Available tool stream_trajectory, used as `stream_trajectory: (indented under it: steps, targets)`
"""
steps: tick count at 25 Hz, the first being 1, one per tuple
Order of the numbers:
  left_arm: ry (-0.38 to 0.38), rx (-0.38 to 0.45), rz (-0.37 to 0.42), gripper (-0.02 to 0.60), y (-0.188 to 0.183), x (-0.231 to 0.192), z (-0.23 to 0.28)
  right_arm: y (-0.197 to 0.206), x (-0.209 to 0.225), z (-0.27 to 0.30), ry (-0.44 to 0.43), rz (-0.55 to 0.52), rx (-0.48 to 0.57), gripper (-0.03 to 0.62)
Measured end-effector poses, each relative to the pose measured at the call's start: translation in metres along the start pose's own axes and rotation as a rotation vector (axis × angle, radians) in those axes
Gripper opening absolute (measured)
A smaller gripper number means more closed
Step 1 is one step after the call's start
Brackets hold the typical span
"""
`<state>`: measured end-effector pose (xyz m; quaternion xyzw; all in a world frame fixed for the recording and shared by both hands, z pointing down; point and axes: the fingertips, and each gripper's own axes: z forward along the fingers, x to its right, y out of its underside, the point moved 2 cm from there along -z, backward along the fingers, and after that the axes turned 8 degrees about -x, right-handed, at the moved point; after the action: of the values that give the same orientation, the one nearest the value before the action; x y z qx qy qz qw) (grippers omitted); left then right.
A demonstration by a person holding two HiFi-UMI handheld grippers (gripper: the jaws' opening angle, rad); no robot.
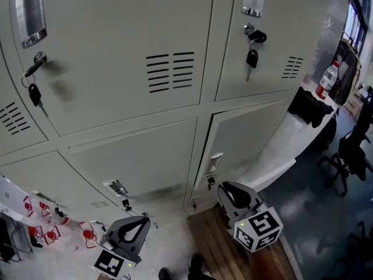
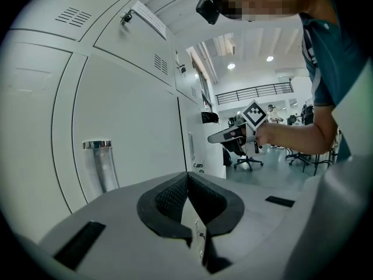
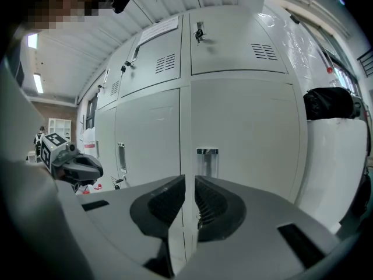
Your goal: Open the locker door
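Grey lockers fill the head view. The lower right locker door (image 1: 245, 142) is closed and carries a chrome handle (image 1: 213, 163) on its left edge. My right gripper (image 1: 233, 192) hovers just below and right of that handle, jaws shut and empty. In the right gripper view the handle (image 3: 207, 159) stands straight ahead beyond the closed right gripper (image 3: 190, 179), not touched. My left gripper (image 1: 133, 229) hangs low at the left, shut and empty, near the neighbouring door's handle (image 1: 116, 187). That handle (image 2: 102, 165) shows left of the left gripper (image 2: 187, 177).
Keys (image 1: 252, 54) hang from the upper lockers' locks. To the right a white counter (image 1: 291, 139) bears a black bag (image 1: 309, 107) and a bottle (image 1: 327, 80). An office chair (image 1: 349, 150) stands further right. Wooden boards (image 1: 227, 249) lie underfoot, red-and-white items (image 1: 52, 226) at the left.
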<state>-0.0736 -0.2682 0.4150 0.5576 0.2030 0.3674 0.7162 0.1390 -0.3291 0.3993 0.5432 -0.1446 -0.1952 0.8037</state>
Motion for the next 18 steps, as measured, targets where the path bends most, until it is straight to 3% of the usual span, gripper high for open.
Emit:
stream_trajectory:
  steps: [18]
  targets:
    - [-0.029, -0.041, -0.04, 0.017, 0.027, -0.01, 0.005, -0.008, -0.005, 0.044, -0.053, -0.02, 0.009, 0.074]
